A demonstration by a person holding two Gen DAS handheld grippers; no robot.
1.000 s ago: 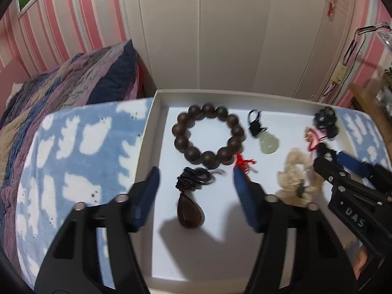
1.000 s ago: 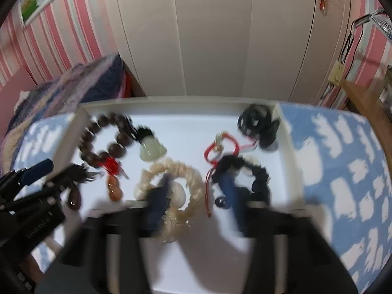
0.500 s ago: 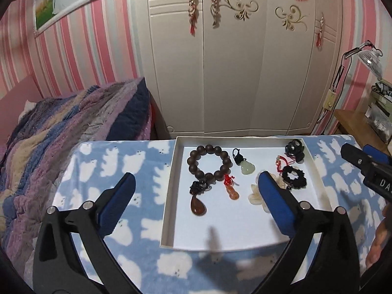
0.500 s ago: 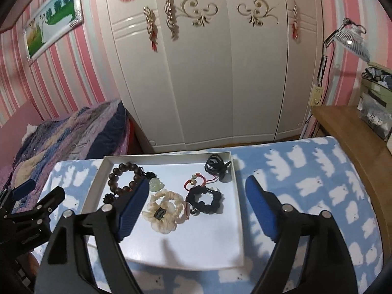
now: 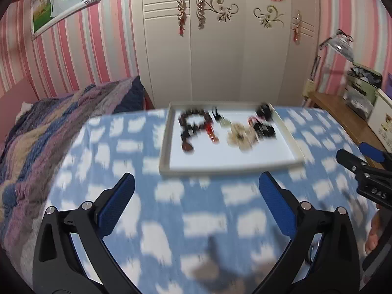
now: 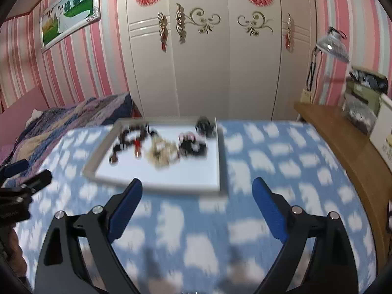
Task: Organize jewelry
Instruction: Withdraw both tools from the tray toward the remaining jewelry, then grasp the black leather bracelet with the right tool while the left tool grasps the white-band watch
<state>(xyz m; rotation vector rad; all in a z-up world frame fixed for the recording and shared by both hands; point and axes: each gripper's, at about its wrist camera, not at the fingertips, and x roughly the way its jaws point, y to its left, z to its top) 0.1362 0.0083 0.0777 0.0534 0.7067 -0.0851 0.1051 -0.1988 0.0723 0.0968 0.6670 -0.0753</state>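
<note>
Your left gripper (image 5: 196, 188) and right gripper (image 6: 197, 191) have pulled back from the tray (image 5: 163, 156); left fingers wide, right still opening, both empty. The jewelry (image 5: 225, 128) lies in the tray on the bench (image 5: 171, 220): sorting looks finished.

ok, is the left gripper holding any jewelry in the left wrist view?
No. The left gripper is wide open over the blue cloud-print cloth, nothing between its pads, and the jewelry lies in the white tray.
</note>
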